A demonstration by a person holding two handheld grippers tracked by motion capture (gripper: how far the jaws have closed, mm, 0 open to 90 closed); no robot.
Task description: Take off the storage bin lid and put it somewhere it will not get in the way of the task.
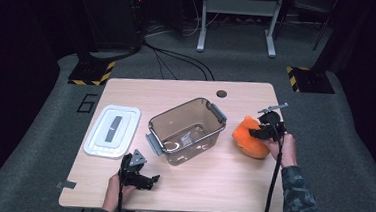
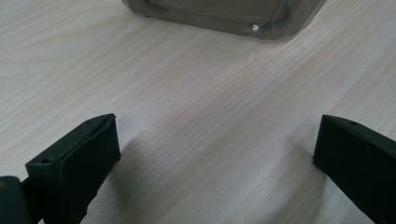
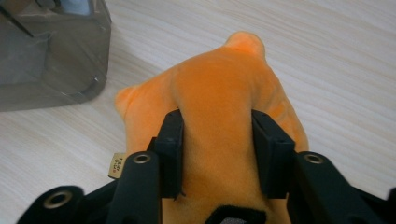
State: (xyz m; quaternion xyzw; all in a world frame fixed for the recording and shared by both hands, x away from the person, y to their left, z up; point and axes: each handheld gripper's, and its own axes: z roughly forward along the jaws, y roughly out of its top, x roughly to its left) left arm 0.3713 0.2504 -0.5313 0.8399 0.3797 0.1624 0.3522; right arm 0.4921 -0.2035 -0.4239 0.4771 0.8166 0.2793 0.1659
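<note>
My right hand-held gripper [image 3: 217,154] is clamped on the orange plush toy [image 3: 219,98]; both black pads press into its soft back, and the fabric bulges up between them. The toy lies on the table [image 1: 220,183], just beside the right end of the clear plastic container [image 1: 186,131], and I cannot tell if its underside has left the wood. My left hand-held gripper [image 2: 215,154] rests low over the bare table in front of the container, with its jaws wide apart and nothing between them.

I judge that the step in hand is the grasp of the toy, and that this grasp is now made. The container stands open, and its white lid [image 1: 112,130] lies flat to the left of it, well apart. So the next move, as I think, is to lift the toy, carry it to the left over the near rim, and let it go inside. The toy is soft, therefore the pinch may slip; I should lift slowly and clear the grey handle [image 1: 218,112] on that side.
</note>
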